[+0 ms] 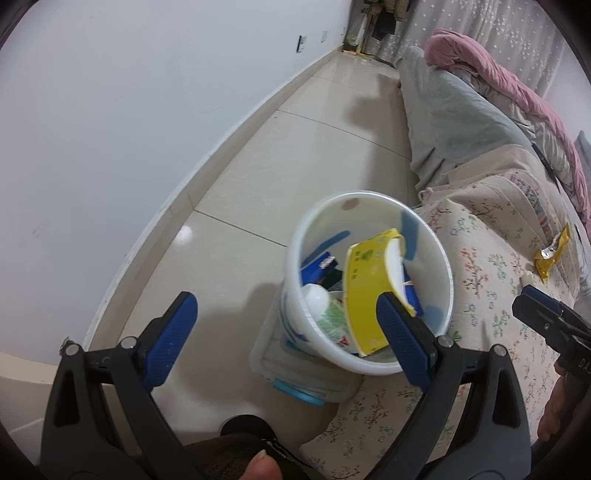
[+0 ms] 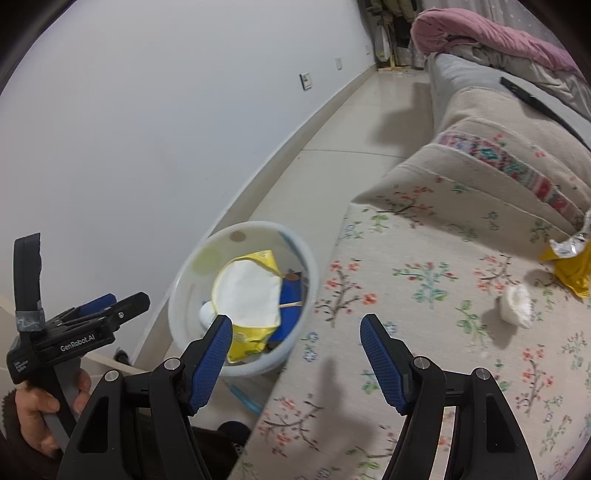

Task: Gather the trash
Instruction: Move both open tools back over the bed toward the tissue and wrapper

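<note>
A white bucket (image 1: 439,258) stands on the floor against the sofa's front edge. It holds a torn yellow paper container (image 1: 365,295), a blue packet (image 1: 314,267) and a small white bottle (image 1: 316,299). My left gripper (image 1: 286,299) hovers over it, open, with its right finger in front of the near rim. My right gripper (image 2: 297,321) is open and empty above the sofa's edge beside the bucket (image 2: 184,295). On the floral sofa cover (image 2: 424,295) lie a yellow wrapper (image 2: 569,266) and a crumpled white tissue (image 2: 517,306).
A white wall (image 1: 110,129) runs along the left of a strip of beige tiled floor (image 1: 295,155). A flat white and blue object (image 1: 295,384) lies under the bucket. Grey and pink bedding (image 2: 480,33) is piled at the sofa's far end. A hand (image 2: 37,410) grips the left tool.
</note>
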A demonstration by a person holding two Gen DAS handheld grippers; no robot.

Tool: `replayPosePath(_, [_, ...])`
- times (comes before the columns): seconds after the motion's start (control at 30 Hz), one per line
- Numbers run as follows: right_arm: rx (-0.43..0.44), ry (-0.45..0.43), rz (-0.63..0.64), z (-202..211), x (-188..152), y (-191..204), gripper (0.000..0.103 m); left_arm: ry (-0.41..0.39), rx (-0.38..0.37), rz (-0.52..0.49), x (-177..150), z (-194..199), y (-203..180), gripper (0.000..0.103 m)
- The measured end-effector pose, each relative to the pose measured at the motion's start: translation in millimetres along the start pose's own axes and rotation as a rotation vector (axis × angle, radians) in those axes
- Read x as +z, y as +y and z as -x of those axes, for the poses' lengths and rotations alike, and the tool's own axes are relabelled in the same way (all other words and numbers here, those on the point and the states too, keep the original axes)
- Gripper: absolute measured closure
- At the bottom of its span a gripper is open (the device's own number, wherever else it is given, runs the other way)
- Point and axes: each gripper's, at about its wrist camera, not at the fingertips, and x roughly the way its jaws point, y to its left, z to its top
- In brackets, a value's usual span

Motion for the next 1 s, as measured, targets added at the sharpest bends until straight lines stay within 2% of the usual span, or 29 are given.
replayPosePath(0.67, [-0.103, -0.093, -0.186, 63.9, -25.4, -104.9, 0.03, 0.001, -0.074, -0.135, -3.6, 4.6, -95.1, 0.006])
replayPosePath(1.0, [-0.158, -0.13, -0.3, 97.1, -40.7, -162.1, 0.03, 0.032, -0.116, -0.222, -11.4, -3.8, -152.1, 0.006])
